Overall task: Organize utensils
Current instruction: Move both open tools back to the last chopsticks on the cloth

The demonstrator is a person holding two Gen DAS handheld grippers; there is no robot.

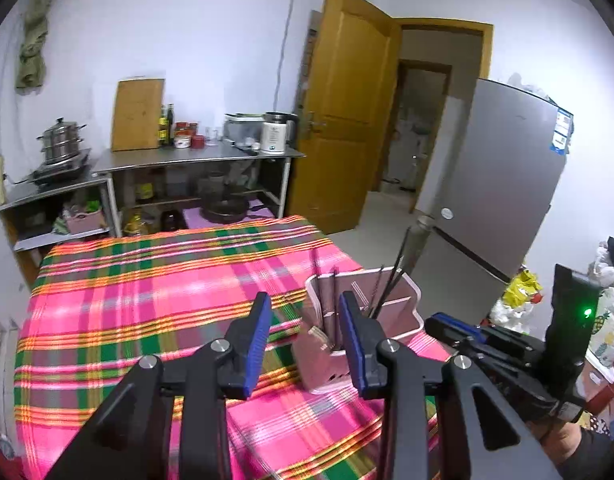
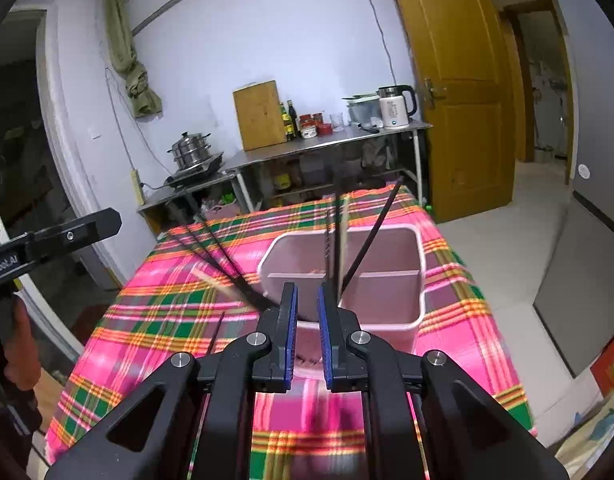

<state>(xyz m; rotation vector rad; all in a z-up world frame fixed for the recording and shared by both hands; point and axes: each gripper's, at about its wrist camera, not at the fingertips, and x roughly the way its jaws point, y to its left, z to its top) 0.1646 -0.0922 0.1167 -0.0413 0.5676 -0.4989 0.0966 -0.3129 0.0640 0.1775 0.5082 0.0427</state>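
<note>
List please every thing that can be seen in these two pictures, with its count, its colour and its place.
utensil holder: one, pink, on the table's right part
chopsticks: several, mostly black, standing and leaning in the holder
tablecloth: one, pink-green plaid, covering the table
cutting board: one, wooden, leaning on the wall on the steel counter
kettle: one, white, counter's right end
steamer pot: one, silver, on the stove at left
door: one, brown, open
refrigerator: one, grey, at right
left hand-held gripper: one, black with blue pads, open beside the holder
right hand-held gripper: one, same colours, narrow gap, above the holder
</note>
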